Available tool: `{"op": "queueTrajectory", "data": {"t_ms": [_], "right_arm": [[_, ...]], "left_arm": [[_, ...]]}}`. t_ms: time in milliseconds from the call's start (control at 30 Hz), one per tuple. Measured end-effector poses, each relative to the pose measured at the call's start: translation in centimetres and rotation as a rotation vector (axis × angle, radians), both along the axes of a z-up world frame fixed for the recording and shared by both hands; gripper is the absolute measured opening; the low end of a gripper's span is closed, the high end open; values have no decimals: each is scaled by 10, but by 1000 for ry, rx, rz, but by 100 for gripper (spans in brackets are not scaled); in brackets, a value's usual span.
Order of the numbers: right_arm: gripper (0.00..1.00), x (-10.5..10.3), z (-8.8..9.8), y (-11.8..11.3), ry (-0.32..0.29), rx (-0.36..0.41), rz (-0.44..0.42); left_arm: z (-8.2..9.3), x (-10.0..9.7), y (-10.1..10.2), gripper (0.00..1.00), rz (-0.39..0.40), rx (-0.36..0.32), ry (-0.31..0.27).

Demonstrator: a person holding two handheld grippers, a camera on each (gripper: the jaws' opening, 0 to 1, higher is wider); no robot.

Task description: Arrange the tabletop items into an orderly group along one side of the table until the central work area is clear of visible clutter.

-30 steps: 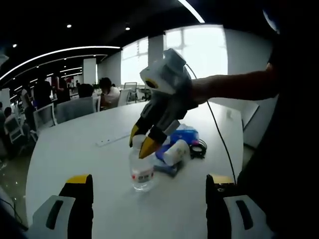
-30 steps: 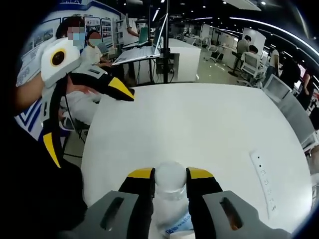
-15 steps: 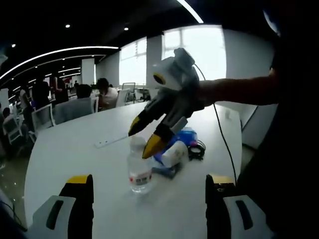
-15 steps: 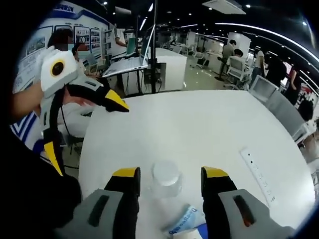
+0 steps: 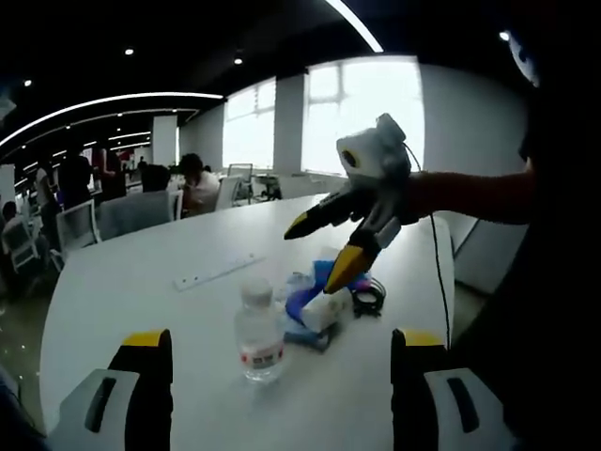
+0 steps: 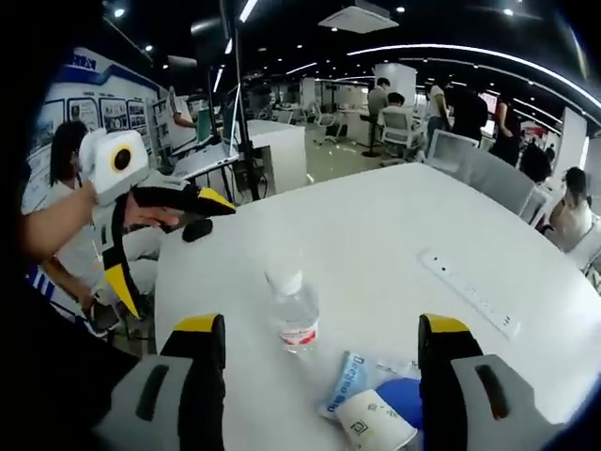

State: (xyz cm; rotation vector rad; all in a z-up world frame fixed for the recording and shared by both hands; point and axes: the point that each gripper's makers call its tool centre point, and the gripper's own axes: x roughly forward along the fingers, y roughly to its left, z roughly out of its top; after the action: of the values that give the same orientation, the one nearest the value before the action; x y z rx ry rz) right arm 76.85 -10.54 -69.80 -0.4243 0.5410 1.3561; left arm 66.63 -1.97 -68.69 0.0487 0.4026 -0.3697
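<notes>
- Left gripper (image 5: 277,349): jaws spread wide, holding nothing, hovering above the white table (image 5: 131,282) near its edge closest to the person.
- Water bottle (image 5: 257,331): standing upright on the table between the left gripper's jaws but ahead of them, untouched; it is sitting just beside the cluster, not quite in it.
- Cluster by the table's edge: blue packet (image 5: 299,303), white paper roll (image 5: 327,305) and a coil of black cable (image 5: 367,297), lying close together.
- Power strip (image 5: 216,272): lying alone farther in, well apart from the cluster.
- Right gripper (image 6: 322,348): jaws wide apart, gripping nothing, hanging above the bottle and cluster.
- Step, as judged: bottle looks placed; grouping is partly done.
- Next move, as judged: the power strip probably needs bringing to the cluster, gripped flat along its length.
</notes>
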Motion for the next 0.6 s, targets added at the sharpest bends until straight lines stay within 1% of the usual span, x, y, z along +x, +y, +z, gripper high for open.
{"op": "queueTrajectory", "data": {"t_ms": [33,67,100,167,233,400,500,600], "right_arm": [[84,4,-1,-7,4,1,-18],[86,4,-2,-9,5,2,-23],[88,1,-3,-21,9,2,-45],[91,4,-7,-33,20,1,-73],[93,5,-6,-42,25,13,-98],[99,9,-11,-74,38,22,-166],[99,5,-13,-93,40,21,-195],[99,12,-16,-109,47,27,-234]], "left_arm": [[-1,1,3,95,1,-5,-1],[-1,1,5,96,1,-8,-1],[-2,3,7,96,5,-14,1],[-2,5,7,97,7,-14,2],[-1,6,4,97,8,-18,1],[0,10,0,99,11,-27,1],[1,12,-3,99,6,-28,2],[3,13,-4,100,1,-33,-1]]}}
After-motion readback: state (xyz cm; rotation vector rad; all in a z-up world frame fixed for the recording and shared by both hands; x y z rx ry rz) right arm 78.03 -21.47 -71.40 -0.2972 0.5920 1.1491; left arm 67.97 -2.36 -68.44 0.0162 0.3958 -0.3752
